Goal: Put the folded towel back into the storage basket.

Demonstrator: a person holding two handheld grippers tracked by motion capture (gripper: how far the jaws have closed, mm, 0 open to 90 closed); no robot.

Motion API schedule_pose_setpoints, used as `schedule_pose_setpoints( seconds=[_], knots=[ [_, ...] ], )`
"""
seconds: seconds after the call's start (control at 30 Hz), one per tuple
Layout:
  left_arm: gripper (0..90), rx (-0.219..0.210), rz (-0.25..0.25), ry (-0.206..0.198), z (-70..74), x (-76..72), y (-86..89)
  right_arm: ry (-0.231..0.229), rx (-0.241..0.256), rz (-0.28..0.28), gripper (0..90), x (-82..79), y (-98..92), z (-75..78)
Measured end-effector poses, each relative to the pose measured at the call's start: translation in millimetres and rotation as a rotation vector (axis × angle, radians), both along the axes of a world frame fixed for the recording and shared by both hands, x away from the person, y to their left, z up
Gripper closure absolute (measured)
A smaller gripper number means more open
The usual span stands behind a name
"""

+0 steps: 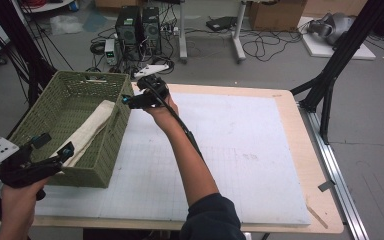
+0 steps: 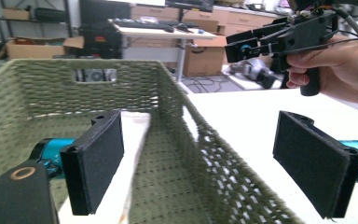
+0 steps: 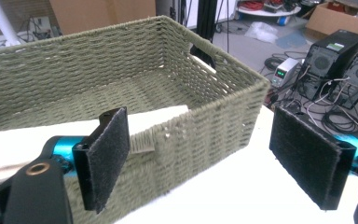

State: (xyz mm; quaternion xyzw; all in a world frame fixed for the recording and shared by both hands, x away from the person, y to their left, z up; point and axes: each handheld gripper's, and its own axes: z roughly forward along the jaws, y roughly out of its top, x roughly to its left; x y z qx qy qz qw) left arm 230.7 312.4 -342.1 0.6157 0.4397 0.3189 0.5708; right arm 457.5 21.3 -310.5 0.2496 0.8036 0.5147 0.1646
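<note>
While the person's left hand (image 1: pixel 17 197) holds the left gripper (image 1: pixel 55 145) at the worktop's (image 1: pixel 240 150) 8 o'clock corner, its fingers (image 2: pixel 95 161) stand wide apart and hold nothing; in the left gripper view they straddle the near right wall of the green woven basket (image 1: pixel 40 120), one finger inside over the cloth, the other outside over the white mat (image 1: pixel 220 165). The basket sits at about 10 o'clock on the worktop, overhanging its left edge somewhat, with a handle slot in its far wall; a cream folded cloth (image 1: pixel 87 130) lies along the basket's right-hand wall inside, running from roughly the middle toward the near end, touching the floor of the basket.

The right gripper (image 1: pixel 125 99) is held in the right hand (image 1: pixel 162 107) near 12 o'clock on the worktop, just beside the basket's far right corner and pointing toward it; its fingers (image 3: pixel 107 156) are also wide and empty; in the right gripper view one finger stands before the basket's wall with the cloth behind it, the other over the mat outside the corner. A black cable (image 1: pixel 180 125) trails from this gripper along the forearm; a dark sleeve (image 1: pixel 212 217) covers the upper arm at 6 o'clock.

Beyond the worktop, at 12 o'clock on the floor, stand two computer towers (image 1: pixel 137 25) among loose cables; cardboard boxes (image 1: pixel 275 14) sit farther right.
</note>
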Motion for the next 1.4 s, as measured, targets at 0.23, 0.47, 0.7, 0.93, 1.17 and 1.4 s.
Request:
schedule_pose_setpoints(
  seconds=[0.23,0.47,0.7,0.93,1.17,1.4],
  knots=[
    [17.2,0.007,-0.059,0.004,0.1,5.5,-14.9,-0.019,0.020,0.002,16.0,-15.6,-37.1,-0.5],
    [17.3,0.003,-0.108,0.004,0.6,10.4,-27.7,-0.029,0.022,-0.003,16.0,-32.2,-72.1,-0.4],
    [17.3,0.007,-0.152,0.009,-1.1,16.6,-40.6,-0.044,-0.002,-0.021,16.0,-51.8,-109.1,-1.0],
    [17.4,-0.004,-0.205,-0.001,1.7,22.8,-55.9,-0.058,-0.006,-0.051,16.0,-75.8,-145.2,-7.8],
    [17.4,-0.003,-0.281,-0.004,3.5,30.8,-78.7,-0.058,-0.018,-0.124,16.0,-100.6,-185.6,-17.4],
    [17.4,0.010,-0.353,-0.009,0.9,38.9,-103.6,-0.074,-0.020,-0.203,16.0,-125.5,-223.1,-26.4]
  ],
)
